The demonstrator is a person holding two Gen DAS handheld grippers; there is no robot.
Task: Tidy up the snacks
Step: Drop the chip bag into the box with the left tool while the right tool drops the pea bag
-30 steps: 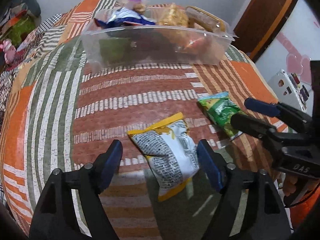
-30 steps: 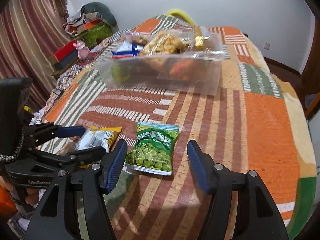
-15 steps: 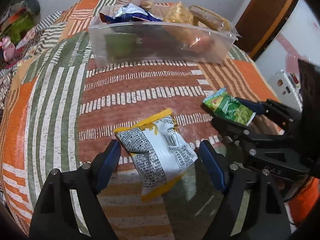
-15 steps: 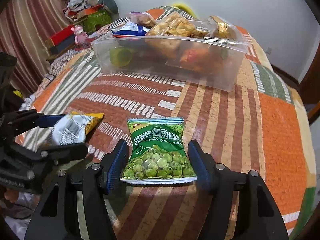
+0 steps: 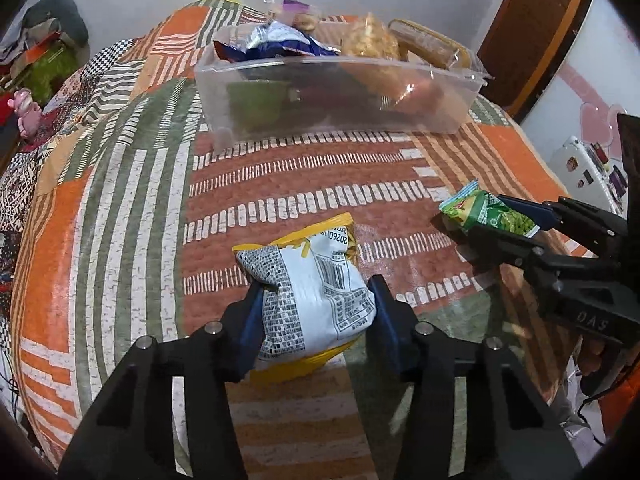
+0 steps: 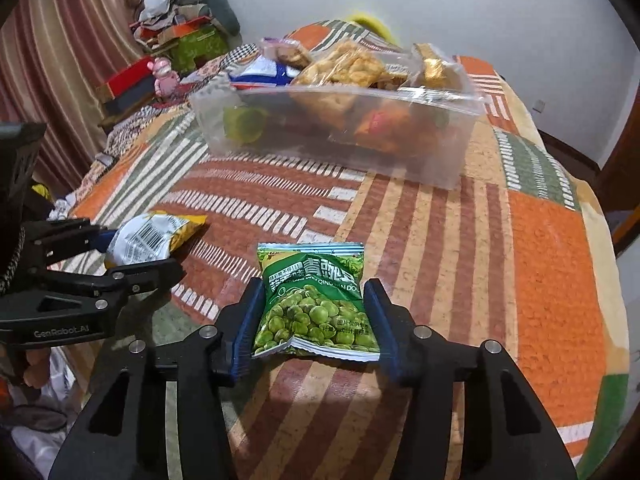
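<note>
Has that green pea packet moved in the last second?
Yes. The green pea packet has left the bedspread, now squeezed between the right gripper fingers.

2 black two-finger grippers with blue pads are in view: the left gripper (image 5: pixel 316 304) and the right gripper (image 6: pixel 314 316). 2 snack packets sit between fingers, 1 each: 1 white-and-yellow crinkled foil packet (image 5: pixel 316 300) and 1 green pea packet (image 6: pixel 316 304). Beyond the fingertips stands 1 clear plastic rectangular bin (image 6: pixel 460 160), holding several wrapped snacks, too heaped to count exactly.
</note>
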